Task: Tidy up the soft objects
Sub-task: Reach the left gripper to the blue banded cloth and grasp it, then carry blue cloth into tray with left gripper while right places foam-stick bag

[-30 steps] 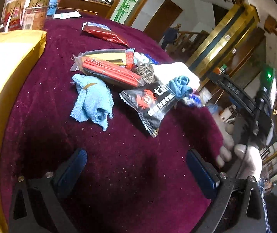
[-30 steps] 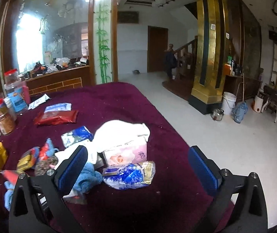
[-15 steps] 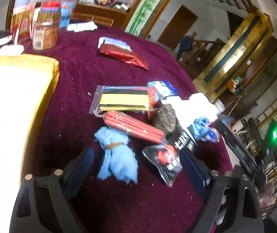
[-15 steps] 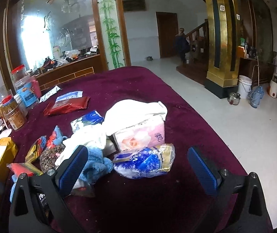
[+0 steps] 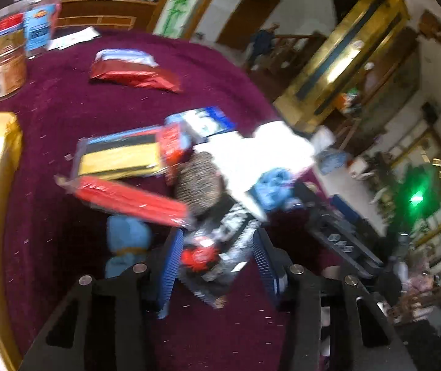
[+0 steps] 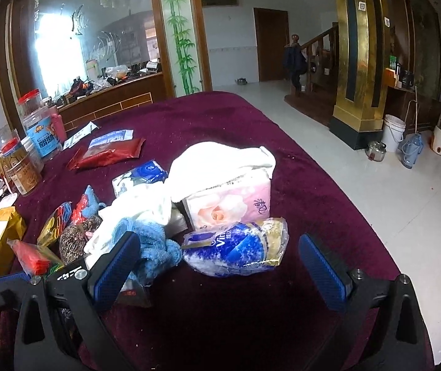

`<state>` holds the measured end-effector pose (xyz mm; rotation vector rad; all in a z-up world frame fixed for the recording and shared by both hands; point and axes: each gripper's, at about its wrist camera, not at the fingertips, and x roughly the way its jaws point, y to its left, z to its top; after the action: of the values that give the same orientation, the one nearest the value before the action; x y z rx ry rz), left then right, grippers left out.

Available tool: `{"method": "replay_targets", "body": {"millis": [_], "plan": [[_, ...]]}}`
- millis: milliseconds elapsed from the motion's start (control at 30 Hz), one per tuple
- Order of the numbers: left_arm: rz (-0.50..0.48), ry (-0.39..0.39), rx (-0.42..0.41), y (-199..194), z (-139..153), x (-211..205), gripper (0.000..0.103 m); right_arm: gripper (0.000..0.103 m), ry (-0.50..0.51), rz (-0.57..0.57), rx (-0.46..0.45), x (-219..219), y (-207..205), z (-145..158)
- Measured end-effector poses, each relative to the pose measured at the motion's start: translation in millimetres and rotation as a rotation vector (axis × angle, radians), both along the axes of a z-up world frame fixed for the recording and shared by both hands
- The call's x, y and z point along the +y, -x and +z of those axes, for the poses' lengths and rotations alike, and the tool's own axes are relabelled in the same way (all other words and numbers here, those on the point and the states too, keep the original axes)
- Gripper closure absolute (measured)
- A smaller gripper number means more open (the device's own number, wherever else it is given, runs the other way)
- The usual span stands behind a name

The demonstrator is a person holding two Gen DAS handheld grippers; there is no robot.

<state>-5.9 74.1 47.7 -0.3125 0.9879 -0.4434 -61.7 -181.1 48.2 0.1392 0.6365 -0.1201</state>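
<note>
Maroon tablecloth (image 6: 297, 160) carries the whole pile. Your left wrist view, blurred, shows your left gripper (image 5: 217, 262), jaws just closing, bracketing the black crab-print snack packet (image 5: 211, 256), pad contact unclear, with a blue cloth bundle (image 5: 128, 244) just left of it. Only your right wrist view shows the pink tissue pack (image 6: 229, 204) and blue-and-gold bag (image 6: 239, 247) beyond your right gripper (image 6: 220, 272), spread wide and empty.

Each claw (image 6: 223, 266): black frame, silver screws, ribbed blue pads (image 5: 171, 266).
</note>
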Motion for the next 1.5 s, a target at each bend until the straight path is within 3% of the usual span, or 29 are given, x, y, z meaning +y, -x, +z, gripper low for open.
{"method": "replay_targets", "body": {"millis": [133,200,267,400,500,733,800,833,967,1333,1500], "plan": [[0.085,0.003,0.019,-2.1,-10.8,25.7,0.049,0.001,-0.008,0.004,0.004,-0.5,-0.1,-0.3],[0.110,0.024,0.003,3.4,-7.0,37.0,0.041,0.001,-0.010,0.003,0.013,-0.6,-1.1,-1.4],[0.144,0.044,-0.013,9.7,-7.4,49.2,0.026,0.001,-0.015,0.007,0.022,-0.7,-2.1,-2.7],[0.227,0.121,0.039,11.0,-16.3,72.5,0.025,0.001,-0.012,0.010,0.027,-0.5,-3.2,-3.7],[0.252,0.036,0.053,9.2,-22.6,74.1,0.025,0.001,-0.010,0.012,0.034,0.5,-5.0,-5.4],[0.144,-0.142,0.002,9.5,-30.1,33.1,0.025,0.001,-0.007,0.015,0.050,3.3,-7.6,-8.1],[0.118,-0.158,0.008,4.7,-35.8,26.1,0.051,0.001,-0.008,0.014,0.049,3.3,-7.4,-8.2],[0.113,-0.161,0.004,3.3,-37.8,24.2,0.073,0.001,-0.009,0.014,0.049,3.4,-7.6,-8.4],[0.149,-0.098,-0.008,15.4,-33.1,37.5,0.075,0.001,-0.021,0.010,0.053,2.7,-8.3,-8.9],[0.180,0.058,-0.250,135.4,36.7,75.9,0.074,0.001,-0.021,0.002,0.067,-0.5,-10.7,-10.7],[0.196,0.047,-0.348,179.2,55.1,95.8,0.074,0.001,-0.082,-0.021,0.078,-13.2,-9.0,-13.4]]}}
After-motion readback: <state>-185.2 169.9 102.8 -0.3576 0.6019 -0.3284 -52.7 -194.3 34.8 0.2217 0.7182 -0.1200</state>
